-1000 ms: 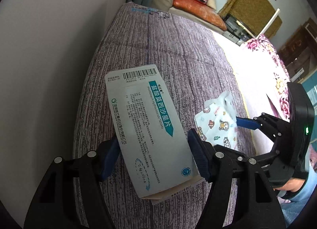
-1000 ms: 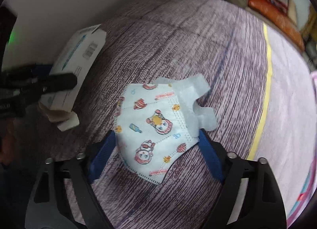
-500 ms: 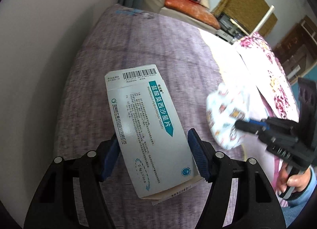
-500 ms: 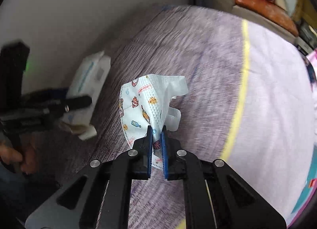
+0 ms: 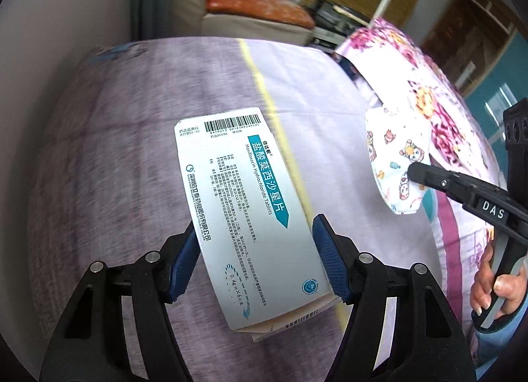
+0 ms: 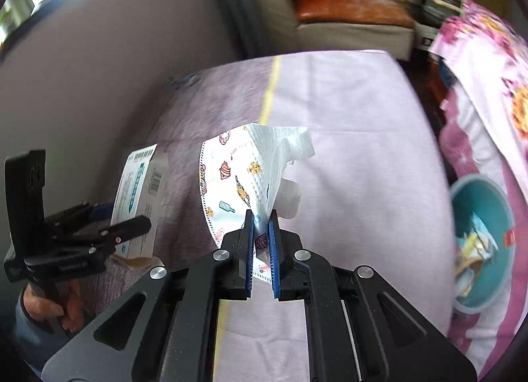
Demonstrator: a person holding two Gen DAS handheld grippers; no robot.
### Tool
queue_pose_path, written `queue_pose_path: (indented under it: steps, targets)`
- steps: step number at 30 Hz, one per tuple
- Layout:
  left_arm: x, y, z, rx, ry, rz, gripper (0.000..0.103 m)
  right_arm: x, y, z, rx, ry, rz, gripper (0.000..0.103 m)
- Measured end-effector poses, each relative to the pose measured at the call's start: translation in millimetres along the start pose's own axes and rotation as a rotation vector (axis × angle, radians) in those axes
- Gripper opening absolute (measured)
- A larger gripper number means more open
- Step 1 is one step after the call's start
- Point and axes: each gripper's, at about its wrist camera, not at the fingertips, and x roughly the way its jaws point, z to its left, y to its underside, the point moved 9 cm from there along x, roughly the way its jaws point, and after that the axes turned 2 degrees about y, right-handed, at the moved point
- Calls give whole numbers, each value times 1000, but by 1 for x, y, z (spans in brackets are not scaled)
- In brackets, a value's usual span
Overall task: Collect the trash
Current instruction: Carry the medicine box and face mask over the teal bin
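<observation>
The left gripper (image 5: 255, 250) is clamped on a white medicine box (image 5: 246, 213), its blue pads (image 5: 325, 258) pressing the box's two long edges; printed on the box are a barcode at the far end, a teal band of Chinese characters and the words "Moxifloxacin Hydrochloride Tablets". An opened flap shows at the box's near end. In the left wrist view the box is held above a bed with a purple textured cover (image 5: 109, 167), which gives way to a paler lilac sheet (image 5: 330, 137) across a yellow stripe (image 5: 260, 85). At 3 o'clock in that view the right gripper (image 6: 261, 236) reaches in from the side, pinched shut on a child's face mask (image 6: 231, 184) printed with small cartoon animals and bottles. The right wrist view shows the mask standing up from between the closed blue pads (image 6: 273, 243), folded and crumpled, with its white inner layer and ear loop turned toward 1 o'clock, lifted clear of the sheet. At 9 o'clock there, the left gripper and its box are seen from the side, with the person's left hand (image 6: 49, 307) around the handle. At 3 o'clock, beside a pink floral quilt (image 6: 488, 61), stands a teal bin (image 6: 498, 203) holding crumpled wrappers. Beyond the bed a beige sofa (image 6: 346, 32) carries an orange cushion (image 6: 349, 12).
</observation>
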Motion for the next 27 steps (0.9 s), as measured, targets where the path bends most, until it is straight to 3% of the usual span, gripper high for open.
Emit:
queue_pose_path:
  steps: [12, 27]
  targets:
    - [52, -20, -115, 179, 45, 65, 67, -40, 8, -109, 179, 71, -110, 8]
    - [112, -34, -248, 354, 106, 136, 67, -91, 38, -243, 375, 218, -224, 8]
